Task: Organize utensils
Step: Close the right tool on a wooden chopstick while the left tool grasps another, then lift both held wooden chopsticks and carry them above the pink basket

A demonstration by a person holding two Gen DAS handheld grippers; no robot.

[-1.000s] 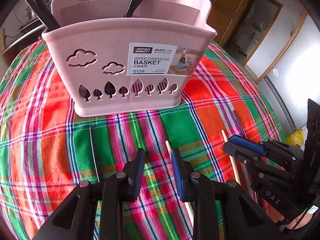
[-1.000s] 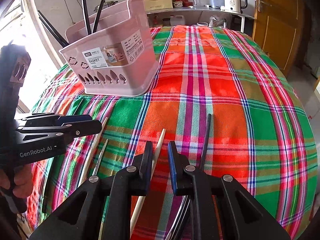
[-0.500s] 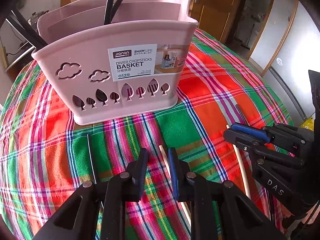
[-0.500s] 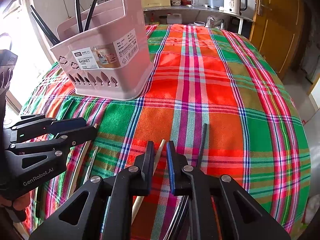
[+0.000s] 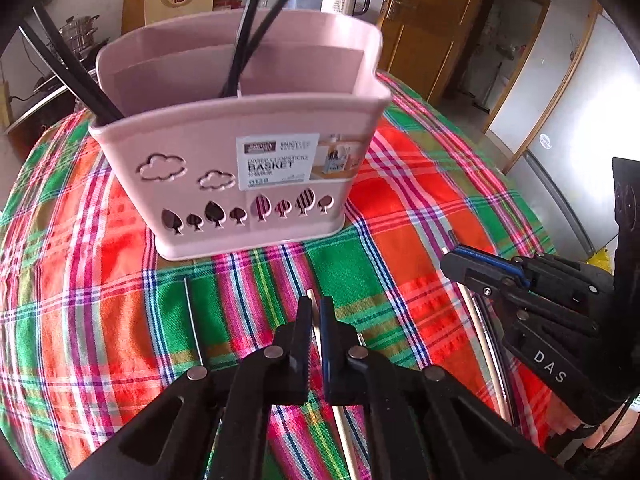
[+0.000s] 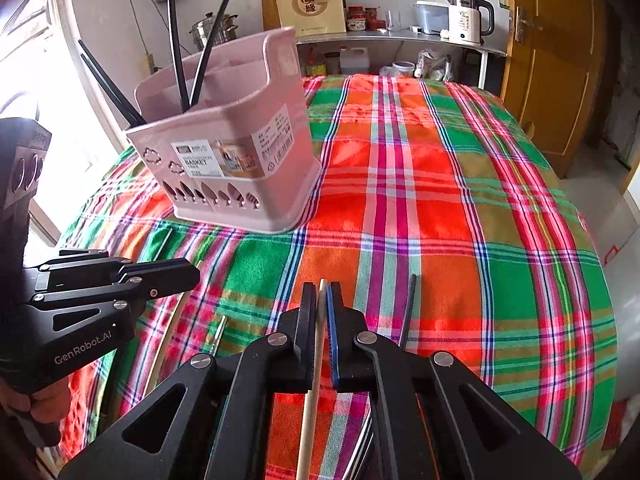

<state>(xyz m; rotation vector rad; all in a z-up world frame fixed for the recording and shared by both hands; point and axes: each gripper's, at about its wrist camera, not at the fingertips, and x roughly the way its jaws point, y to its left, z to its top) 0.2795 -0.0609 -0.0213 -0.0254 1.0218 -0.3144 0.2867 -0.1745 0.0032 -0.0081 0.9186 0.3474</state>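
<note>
Both pairs of fingers are pinched on pale wooden chopsticks: left gripper (image 5: 316,312) on one (image 5: 313,312), right gripper (image 6: 321,300) on another (image 6: 316,340). Each stick's long axis points forward toward the pink plastic divided basket (image 5: 240,148), standing on the plaid cloth ahead; I judge the left gripper nearer it.

Counter under plaid cloth (image 6: 440,200) carries a pink divided basket (image 6: 240,184), pale chopsticks (image 5: 476,320) and a dark chopstick (image 6: 409,308) lying flat.

One pink divided chopstick basket (image 5: 256,176) on one plaid tablecloth (image 6: 440,208), four black chopsticks (image 6: 176,40) stood inside it, two pale wooden chopsticks (image 6: 312,392) clamped, one per gripper, two grippers, left gripper (image 5: 316,316), right gripper (image 6: 320,304), one white electric kettle (image 6: 466,18) behind.
</note>
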